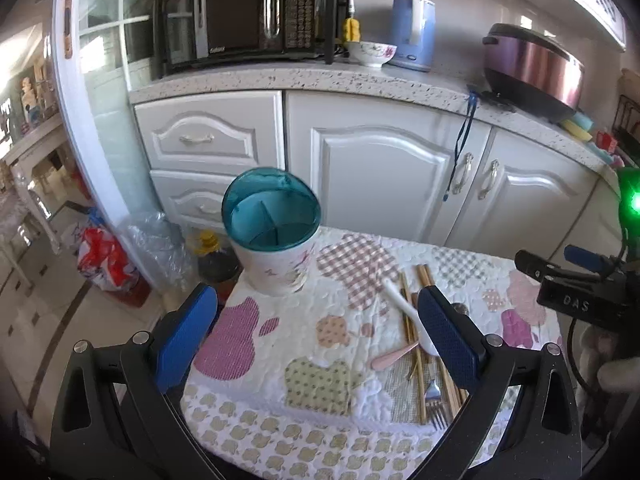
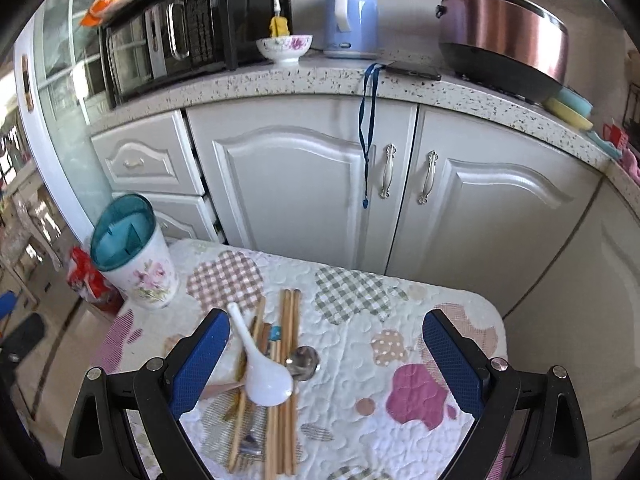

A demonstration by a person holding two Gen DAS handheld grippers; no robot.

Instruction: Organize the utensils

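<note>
A white floral utensil holder (image 1: pixel 276 264) with a teal divided top stands at the table's far left corner; it also shows in the right wrist view (image 2: pixel 138 256). A pile of utensils lies on the quilted cloth: wooden chopsticks (image 2: pixel 286 360), a white ceramic spoon (image 2: pixel 262 376), a metal spoon (image 2: pixel 304 362), a pink-handled utensil (image 1: pixel 394 356) and a fork (image 1: pixel 436 408). My left gripper (image 1: pixel 318 340) is open and empty, left of the pile. My right gripper (image 2: pixel 326 364) is open and empty above the pile, its left finger (image 2: pixel 200 364) beside the white spoon.
The small table (image 2: pixel 400 320) stands against white kitchen cabinets (image 2: pixel 300 184). The counter holds a microwave (image 1: pixel 248 16), a bowl (image 1: pixel 372 52), a blue kettle (image 1: pixel 414 32) and a rice cooker (image 1: pixel 532 68). Bags (image 1: pixel 108 260) and a bottle (image 1: pixel 214 256) sit on the floor left of the table.
</note>
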